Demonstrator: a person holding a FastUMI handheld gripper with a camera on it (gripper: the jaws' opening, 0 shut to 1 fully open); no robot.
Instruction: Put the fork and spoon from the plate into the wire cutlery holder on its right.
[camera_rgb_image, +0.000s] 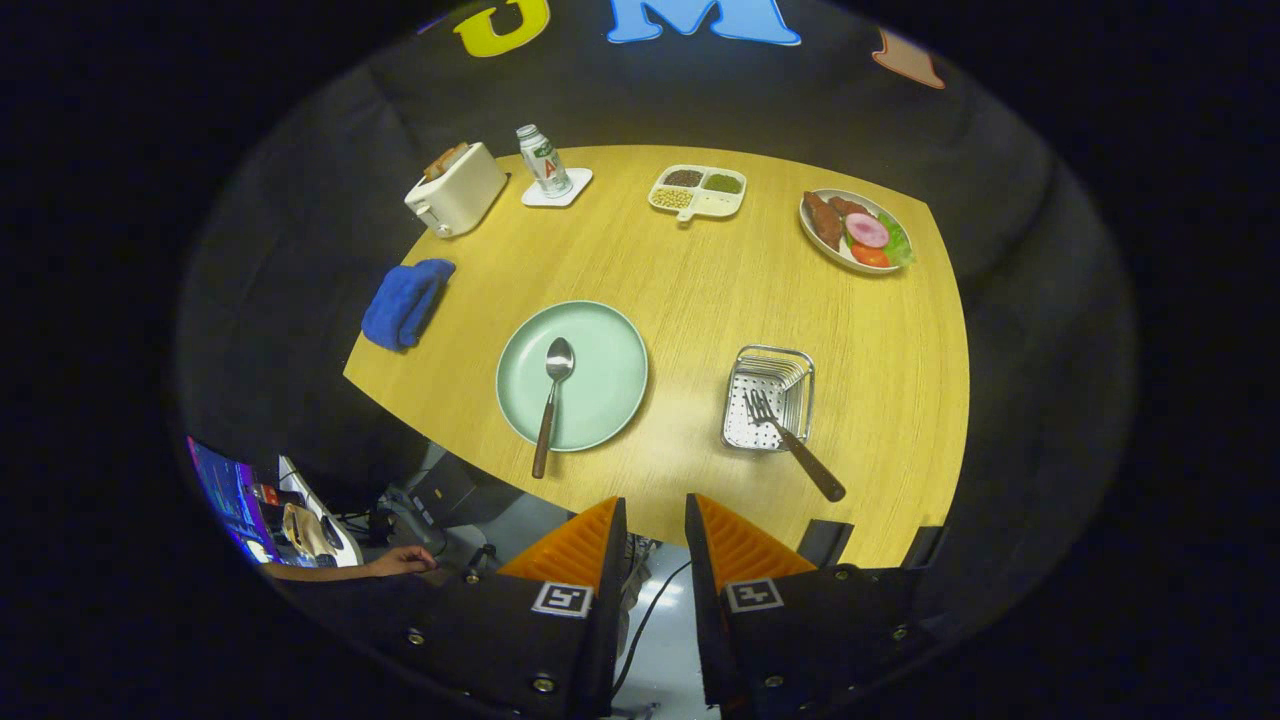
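I hold the gripper (655, 540) high above the near edge of the wooden table (700, 290), and its two fingers stand a small gap apart with nothing between them; through that gap I see only the pale floor and a dark cable below the table edge. Beyond the fingers and a little to their left lies the pale green plate (600, 350), and on it I see the spoon (552, 400), bowl up near the plate's middle, its dark handle running back toward me and sticking out over the plate's near rim. To the right of the plate, well apart from it, stands the wire cutlery holder (770, 395), and the fork (790, 440) is already in it: its tines rest inside the basket while the dark handle leans out over the near rim, pointing toward the right finger. At the far side of the table I make out a white toaster (457, 188) with bread in its slot, a small bottle (543, 160) upright on a white coaster (557, 188), a divided tray (698, 190) with grains and beans, and a plate of food (855, 232). A blue cloth (406, 302) hangs over the table's left edge. Below the table, left of the fingers, a person's hand (400, 562) rests by a desk with a lit screen.
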